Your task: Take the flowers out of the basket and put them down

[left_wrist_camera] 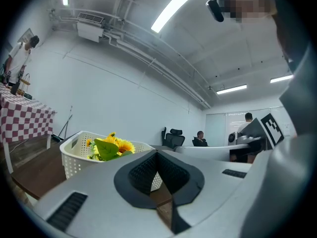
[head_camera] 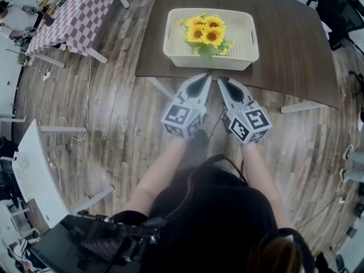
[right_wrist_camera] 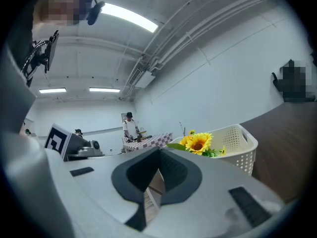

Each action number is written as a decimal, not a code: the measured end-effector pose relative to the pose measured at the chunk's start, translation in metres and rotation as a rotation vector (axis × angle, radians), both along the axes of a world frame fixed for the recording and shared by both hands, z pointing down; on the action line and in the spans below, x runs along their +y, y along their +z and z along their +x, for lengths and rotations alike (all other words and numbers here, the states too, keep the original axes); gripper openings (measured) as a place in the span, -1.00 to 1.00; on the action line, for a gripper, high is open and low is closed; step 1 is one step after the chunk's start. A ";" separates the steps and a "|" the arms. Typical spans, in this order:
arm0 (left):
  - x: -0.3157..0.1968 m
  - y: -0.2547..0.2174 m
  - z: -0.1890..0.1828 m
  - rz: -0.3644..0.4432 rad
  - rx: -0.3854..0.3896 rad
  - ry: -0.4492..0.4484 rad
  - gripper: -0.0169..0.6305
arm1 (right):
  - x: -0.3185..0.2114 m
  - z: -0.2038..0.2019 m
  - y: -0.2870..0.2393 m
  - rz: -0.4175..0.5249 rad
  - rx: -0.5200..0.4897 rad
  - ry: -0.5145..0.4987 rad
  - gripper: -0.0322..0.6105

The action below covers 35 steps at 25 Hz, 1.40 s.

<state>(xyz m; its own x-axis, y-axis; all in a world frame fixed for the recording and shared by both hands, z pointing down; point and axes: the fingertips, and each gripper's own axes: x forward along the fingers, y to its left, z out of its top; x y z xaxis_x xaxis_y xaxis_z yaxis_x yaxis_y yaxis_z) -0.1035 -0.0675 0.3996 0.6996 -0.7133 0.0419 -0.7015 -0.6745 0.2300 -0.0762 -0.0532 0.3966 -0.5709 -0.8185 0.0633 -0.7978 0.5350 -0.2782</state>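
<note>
Flowers (head_camera: 206,34) untouched: yellow sunflower bunch with green leaves, lying in the middle of the basket (head_camera: 177,45), none lifted out. Basket near the front edge of the table (head_camera: 284,50), bare wood on either side, nothing laid down there yet. Left gripper (head_camera: 203,78) and right gripper (head_camera: 222,81) side by side at that front edge, tips aimed at the basket's near wall, apart from the bunch. Jaws of both pressed together, nothing between them, nothing carried. Judged from this: no step of the task done, only a ready stance. Left to do: reach over the near wall, spread one pair of jaws, pinch the bunch, raise it clear of the rim, set it on the bare wood. Checkered table (head_camera: 74,16) far off left, no part in this.
</note>
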 end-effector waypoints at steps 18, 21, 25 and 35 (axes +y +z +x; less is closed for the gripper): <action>-0.086 -0.016 0.014 0.022 -0.023 0.049 -0.95 | -0.086 0.006 -0.014 0.009 0.005 0.010 -0.89; -0.096 -0.019 0.015 0.026 -0.022 0.055 -0.95 | -0.097 0.006 -0.015 0.008 0.002 0.011 -0.89; -0.108 -0.019 0.017 0.015 -0.025 0.072 -0.95 | -0.110 0.005 -0.016 0.004 0.000 0.012 -0.89; -0.136 -0.022 0.027 0.036 -0.111 0.145 -0.95 | -0.143 0.011 -0.017 -0.008 0.024 0.015 -0.89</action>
<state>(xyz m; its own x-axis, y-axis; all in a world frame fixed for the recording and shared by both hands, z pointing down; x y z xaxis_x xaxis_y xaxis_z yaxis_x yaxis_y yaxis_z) -0.0769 -0.2032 0.3774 0.7876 -0.6080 0.1006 -0.6162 -0.7767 0.1304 -0.0652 -0.1961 0.3794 -0.5565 -0.8267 0.0831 -0.8124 0.5205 -0.2627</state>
